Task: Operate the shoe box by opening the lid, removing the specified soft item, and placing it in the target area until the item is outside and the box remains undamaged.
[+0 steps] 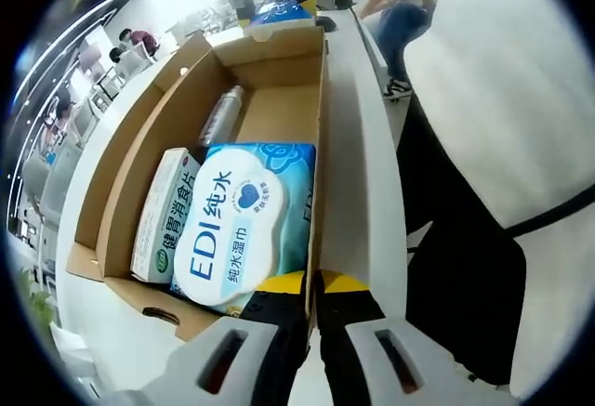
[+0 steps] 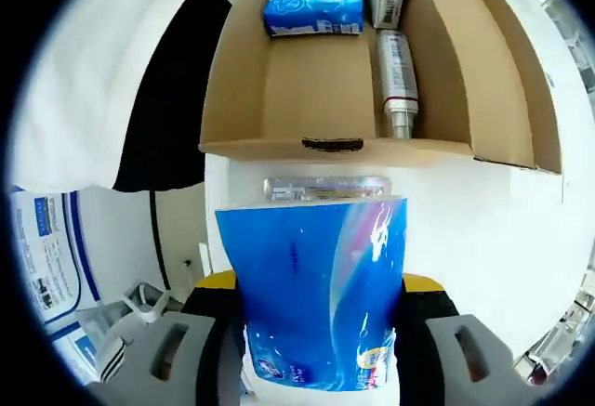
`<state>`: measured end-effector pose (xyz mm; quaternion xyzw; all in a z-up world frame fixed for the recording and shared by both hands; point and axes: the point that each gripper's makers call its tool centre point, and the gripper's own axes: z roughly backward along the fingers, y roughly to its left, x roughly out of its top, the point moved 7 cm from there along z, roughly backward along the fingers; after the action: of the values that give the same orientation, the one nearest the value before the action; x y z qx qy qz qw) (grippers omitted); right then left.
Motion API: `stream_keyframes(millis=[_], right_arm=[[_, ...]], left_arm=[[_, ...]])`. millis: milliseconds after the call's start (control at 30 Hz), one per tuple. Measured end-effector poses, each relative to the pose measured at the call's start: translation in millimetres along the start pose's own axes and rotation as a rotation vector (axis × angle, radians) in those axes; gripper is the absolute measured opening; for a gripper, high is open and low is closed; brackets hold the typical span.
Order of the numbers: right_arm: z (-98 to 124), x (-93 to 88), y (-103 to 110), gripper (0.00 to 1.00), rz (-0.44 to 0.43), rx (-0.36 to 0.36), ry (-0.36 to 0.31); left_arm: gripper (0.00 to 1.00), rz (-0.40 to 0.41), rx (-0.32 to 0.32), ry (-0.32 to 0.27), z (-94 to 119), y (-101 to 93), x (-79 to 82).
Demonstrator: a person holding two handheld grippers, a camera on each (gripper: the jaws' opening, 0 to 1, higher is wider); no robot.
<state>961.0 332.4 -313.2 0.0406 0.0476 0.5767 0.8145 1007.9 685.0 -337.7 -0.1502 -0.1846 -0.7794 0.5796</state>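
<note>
Glossy blue soft pack [image 2: 321,294] clamped in right tongs [image 2: 321,332] outside open cardboard box [image 2: 307,99]; left tongs [image 1: 314,304] pinching box wall.

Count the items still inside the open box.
3: wet wipes pack at one end, green-and-white carton beside it, silver bottle beyond the carton. More may be hidden underneath.

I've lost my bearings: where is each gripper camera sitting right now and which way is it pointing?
Left gripper view: rides the left gripper, at one end of the open cardboard box, looking down its length over the wet wipes pack; its jaws pinch the box wall.
Right gripper view: rides the right gripper, outside the opposite end wall, facing in; its jaws hold a blue soft pack.
Both share the box, wipes, the green-lettered carton and the silver bottle.
</note>
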Motion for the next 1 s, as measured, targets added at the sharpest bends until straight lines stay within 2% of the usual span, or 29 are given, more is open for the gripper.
stream_keyframes(millis=[267,500,767,1000], right_arm=[[-20,1.7,1,0.64,0.010,0.004,0.002],[-19,0.5,-2,0.64,-0.008,0.011,-0.011],[-27,0.4,-2,0.64,-0.040,0.053,-0.029],[-31,1.9,-5,0.64,-0.030,0.056,-0.037]], left_arm=[[0.03,0.005,-0.004,0.004,1,0.0,1.2],[0.03,0.009,-0.007,0.006,1,0.2,1.4],[0.03,0.015,-0.007,0.008,1,0.6,0.6],[0.03,0.017,-0.008,0.010,0,0.8,0.4]])
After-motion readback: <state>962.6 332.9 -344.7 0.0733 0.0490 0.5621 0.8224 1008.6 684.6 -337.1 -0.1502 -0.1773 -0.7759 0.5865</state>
